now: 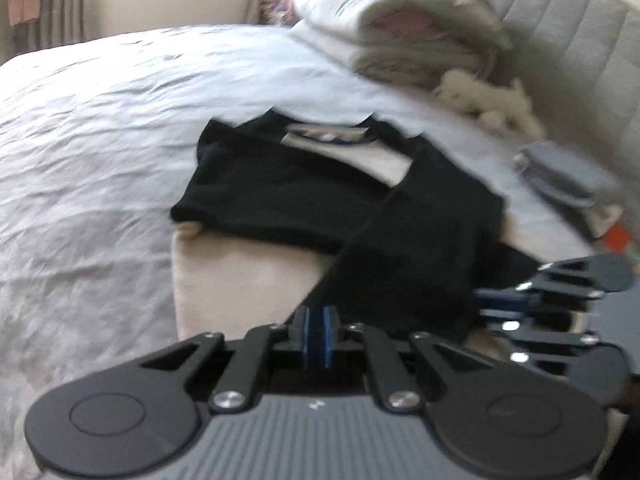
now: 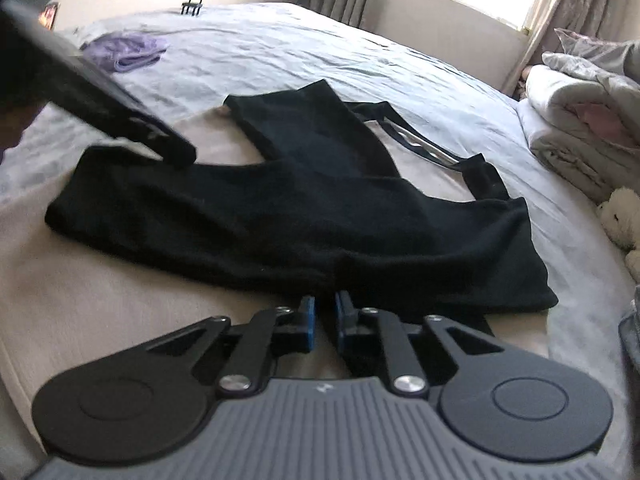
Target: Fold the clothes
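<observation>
A black top (image 1: 320,192) with a beige front lies partly folded on the bed, its black sleeves laid across the body; it also shows in the right wrist view (image 2: 300,216). My left gripper (image 1: 317,320) is shut on the end of a black sleeve (image 1: 384,264) near the garment's lower edge. In the right wrist view the left gripper (image 2: 176,152) touches the garment's left corner. My right gripper (image 2: 323,312) is a little open, just short of the garment's near edge, holding nothing. It shows at the right of the left wrist view (image 1: 496,304).
The pale blue bedsheet (image 1: 100,140) spreads around the garment. Folded bedding (image 1: 400,32) and a cream soft toy (image 1: 492,100) sit by the grey headboard. A grey folded item (image 1: 560,176) lies right. A purple garment (image 2: 132,52) lies far left.
</observation>
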`<state>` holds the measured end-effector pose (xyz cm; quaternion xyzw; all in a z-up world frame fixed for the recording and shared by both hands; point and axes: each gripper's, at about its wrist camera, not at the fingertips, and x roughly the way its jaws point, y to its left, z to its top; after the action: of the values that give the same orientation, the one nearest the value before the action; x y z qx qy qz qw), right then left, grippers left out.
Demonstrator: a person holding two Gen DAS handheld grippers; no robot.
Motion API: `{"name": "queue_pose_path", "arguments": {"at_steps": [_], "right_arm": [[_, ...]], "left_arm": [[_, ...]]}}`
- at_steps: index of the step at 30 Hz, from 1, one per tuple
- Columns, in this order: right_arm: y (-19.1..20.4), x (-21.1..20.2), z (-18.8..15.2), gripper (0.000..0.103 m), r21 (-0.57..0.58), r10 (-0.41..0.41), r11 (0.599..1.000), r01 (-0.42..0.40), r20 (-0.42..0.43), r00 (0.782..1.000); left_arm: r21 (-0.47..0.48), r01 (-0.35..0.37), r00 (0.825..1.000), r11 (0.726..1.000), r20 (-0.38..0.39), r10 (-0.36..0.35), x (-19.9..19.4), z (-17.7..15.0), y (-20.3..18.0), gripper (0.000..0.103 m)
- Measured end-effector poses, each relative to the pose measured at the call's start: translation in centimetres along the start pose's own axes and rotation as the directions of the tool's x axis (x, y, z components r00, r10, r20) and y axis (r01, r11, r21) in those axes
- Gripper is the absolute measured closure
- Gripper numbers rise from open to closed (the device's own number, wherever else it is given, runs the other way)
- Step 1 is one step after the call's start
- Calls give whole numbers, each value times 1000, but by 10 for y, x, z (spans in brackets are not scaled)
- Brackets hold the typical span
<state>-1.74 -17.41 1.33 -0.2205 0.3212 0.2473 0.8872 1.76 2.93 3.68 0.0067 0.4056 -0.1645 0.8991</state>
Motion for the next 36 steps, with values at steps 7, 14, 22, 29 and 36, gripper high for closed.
{"name": "queue_pose_path", "arguments": {"at_steps": [7, 14, 22, 29, 36], "right_arm": [[-21, -22, 4, 84, 66, 112, 991, -116, 62, 992], [-56, 0, 13, 79, 277, 60, 957, -89, 111, 992], [-123, -14, 1, 72, 416, -41, 909, 25, 32, 999], [-203, 11, -23, 62, 641, -96, 766, 53, 33, 995], [-194, 25, -18, 90, 616, -107, 780, 112, -46, 993]], "left_arm": [[17, -57, 998, 998, -13, 57, 0, -1, -4, 97], [41, -62, 998, 997, 5, 62, 2, -2, -8, 95], [30, -73, 997, 997, 8, 73, 1, -1, -2, 94], [34, -69, 997, 997, 41, 68, 1, 2, -2, 93], [99, -115, 993, 988, 32, 113, 12, 0, -14, 94]]}}
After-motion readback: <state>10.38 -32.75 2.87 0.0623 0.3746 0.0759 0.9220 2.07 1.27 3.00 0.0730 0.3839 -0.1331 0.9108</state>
